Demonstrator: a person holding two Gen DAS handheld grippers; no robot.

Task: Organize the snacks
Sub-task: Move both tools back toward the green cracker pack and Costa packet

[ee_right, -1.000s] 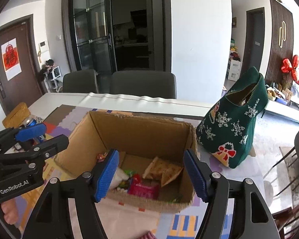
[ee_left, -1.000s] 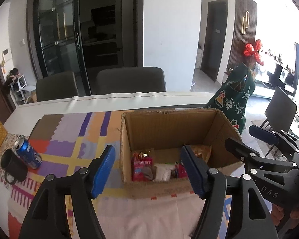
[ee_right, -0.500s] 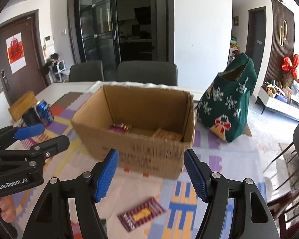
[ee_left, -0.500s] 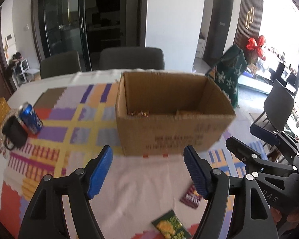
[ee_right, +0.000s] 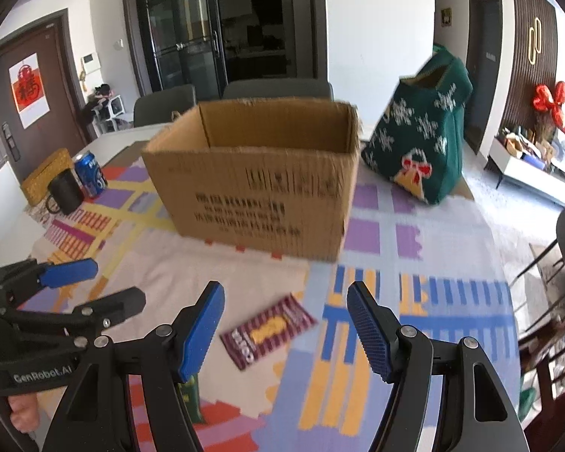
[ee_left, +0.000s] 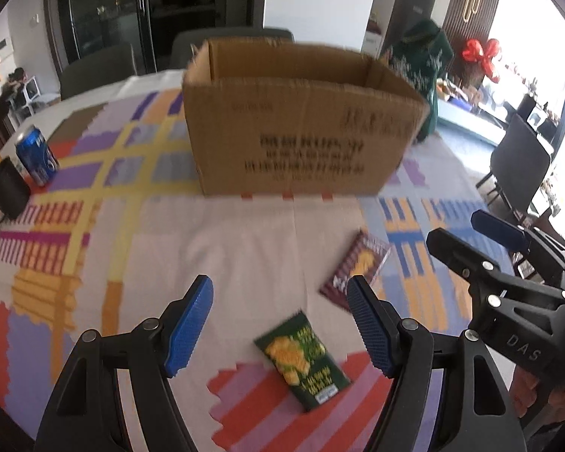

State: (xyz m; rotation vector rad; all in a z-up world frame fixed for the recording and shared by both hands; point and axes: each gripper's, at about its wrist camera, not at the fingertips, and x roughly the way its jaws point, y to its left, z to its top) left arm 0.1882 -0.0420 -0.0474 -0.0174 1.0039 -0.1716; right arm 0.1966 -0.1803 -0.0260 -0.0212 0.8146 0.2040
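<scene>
Currently, in the left wrist view, our left claw (ee_left: 278, 314) is spread with nothing between its pads, tilted down at the bench (ee_left: 245, 248). The green snack packet (ee_left: 303, 361) lies flat on the patterned cloth just below and between the fingertips; we judge this the likely first pick, since the claw is lined up over it. The maroon snack packet (ee_left: 356, 269) lies flat a little farther on, partly behind the right-hand blue pad. Beyond both stands the cardboard box (ee_left: 301, 120), open at the top, apparently the container the loose packets belong in; its inside is not visible from here. The right claw (ee_left: 471, 237) enters at the right edge, also spread. At far left a blue can (ee_left: 35, 156) and a black mug (ee_left: 5, 192) stand touching or nearly so.

In the right wrist view, our right claw (ee_right: 282, 320) is spread and empty, and the maroon packet (ee_right: 269, 329) lies between its fingertips on the cloth, so each claw seems assigned one packet. The green packet (ee_right: 190, 395) shows only as a sliver behind the left pad. A green knitted bag (ee_right: 422, 139) stands beside the box (ee_right: 260, 180).

The surface is a bench under a colourful checked cloth. The room has grey chairs, dark glazed doors and bright daylight at right. Both views are slightly blurred.
</scene>
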